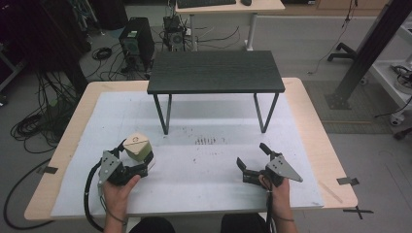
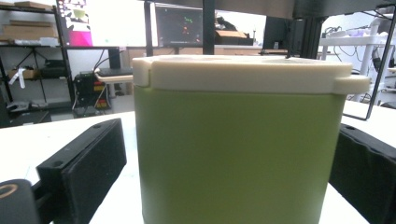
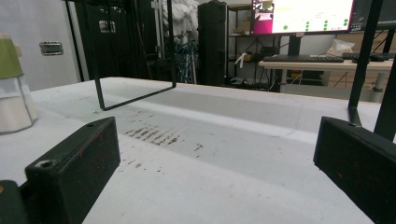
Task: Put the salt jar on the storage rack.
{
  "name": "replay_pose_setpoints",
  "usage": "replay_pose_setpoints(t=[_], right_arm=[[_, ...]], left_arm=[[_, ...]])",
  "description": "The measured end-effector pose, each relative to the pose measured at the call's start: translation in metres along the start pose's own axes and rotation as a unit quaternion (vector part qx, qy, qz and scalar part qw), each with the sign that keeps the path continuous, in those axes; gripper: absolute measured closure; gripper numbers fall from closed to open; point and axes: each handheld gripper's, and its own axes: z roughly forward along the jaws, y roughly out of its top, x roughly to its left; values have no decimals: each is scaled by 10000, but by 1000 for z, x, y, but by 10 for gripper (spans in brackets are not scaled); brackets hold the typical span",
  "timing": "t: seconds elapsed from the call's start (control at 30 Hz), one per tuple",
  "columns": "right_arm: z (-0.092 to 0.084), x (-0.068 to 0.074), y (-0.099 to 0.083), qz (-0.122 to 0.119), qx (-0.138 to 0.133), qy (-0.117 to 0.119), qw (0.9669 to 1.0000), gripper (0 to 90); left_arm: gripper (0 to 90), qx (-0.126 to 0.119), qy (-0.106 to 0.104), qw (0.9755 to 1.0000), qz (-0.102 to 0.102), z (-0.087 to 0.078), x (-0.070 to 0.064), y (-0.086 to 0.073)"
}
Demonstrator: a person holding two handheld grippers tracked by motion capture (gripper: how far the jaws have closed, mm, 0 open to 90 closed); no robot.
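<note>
1. The left hand-held gripper [image 1: 135, 158] has its jaws around the green container [image 1: 137, 147], seemingly not yet pressing; a gap shows at one side.
2. The right hand-held gripper [image 1: 252, 159] rests with jaws apart and nothing between them.
3. The table [image 1: 311, 111] carries a white sheet [image 1: 204, 170] with dark scuff marks [image 1: 205, 141].
4. A small black stand [image 1: 215, 72] sits behind, well apart.
5. Cables and a computer tower [image 1: 136, 42] clutter the floor beyond.

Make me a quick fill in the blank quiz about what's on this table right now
1. The box between the left gripper's jaws has a green body and a ____ lid.
2. The right gripper holds ____.
3. The small black table stands on ____ thin metal legs.

Missing words: cream; nothing; two
</note>
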Motion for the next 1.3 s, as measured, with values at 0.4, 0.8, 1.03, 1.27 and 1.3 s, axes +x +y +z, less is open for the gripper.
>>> replay_pose_setpoints(t=[0.4, 0.8, 1.03, 1.27, 1.3], right_arm=[[0, 0, 0, -5, 6, 5, 10000, 1], [0, 0, 0, -5, 16, 8, 10000, 1], [0, 0, 0, -4, 20, 8, 10000, 1], [0, 0, 0, -6, 18, 6, 10000, 1], [0, 0, 0, -6, 17, 6, 10000, 1]], left_arm=[[114, -3, 1, 10000, -2, 0, 0, 0], [178, 7, -15, 10000, -5, 0, 0, 0], [212, 12, -45, 10000, -12, 0, 0, 0], [244, 25, -86, 10000, -10, 0, 1, 0], [246, 26, -92, 10000, -11, 0, 1, 0]])
